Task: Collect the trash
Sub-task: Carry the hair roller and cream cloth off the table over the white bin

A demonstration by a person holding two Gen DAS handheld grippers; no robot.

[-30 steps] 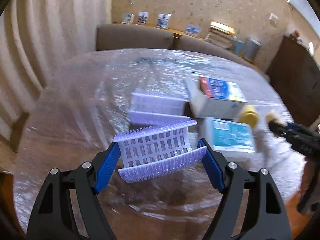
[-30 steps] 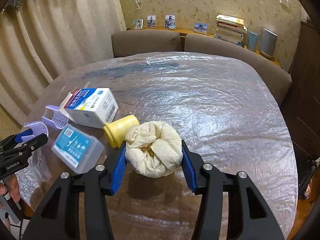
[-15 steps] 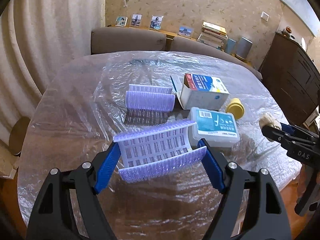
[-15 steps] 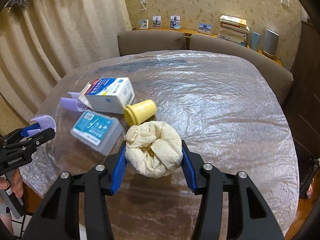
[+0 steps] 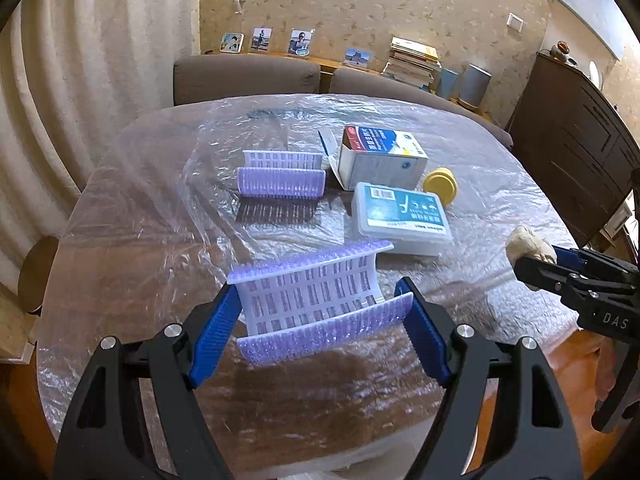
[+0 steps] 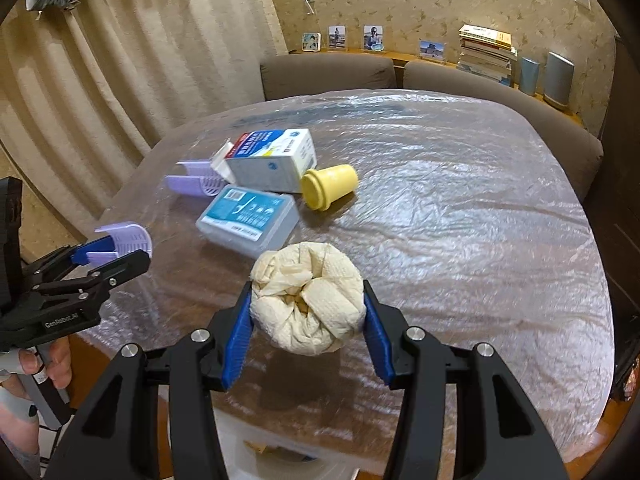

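Moved since earlier: both tongs have drawn back from the middle of the tabletop toward its near edge, each with its load; the things on the tabletop now look farther off and sharper in the left view.
Left tongs (image 5: 320, 320): clamped on a purple slotted clip (image 5: 316, 292), pads on its two ends, clip clear of the tabletop; also seen from the right view (image 6: 110, 254).
Right tongs (image 6: 307, 326): set narrow, squeezing a paper wad (image 6: 308, 296) from both sides, wad lifted off the tabletop; its tip with the wad shows at the right of the left view (image 5: 532, 258).
Tabletop (image 6: 460, 220): covered in clear crinkled plastic film.
Left on tabletop: second purple clip (image 5: 280, 178), open carton (image 5: 380, 158) with its flap up, flat plastic box (image 5: 402, 218) with a blue label just in front of the carton, yellow cup (image 6: 330, 186) on its side beside the carton.
Bin: a pale rim shows below the near tabletop edge in the right view (image 6: 280, 460); it may be the bin, but I cannot tell for sure.
Done: two pieces picked up, one per hand.
Not yet done: neither piece is dropped anywhere.
Progress: early, by my reading; four things remain to fetch after these two go in.
Next, likely: carry both loads over the near edge and let go there.
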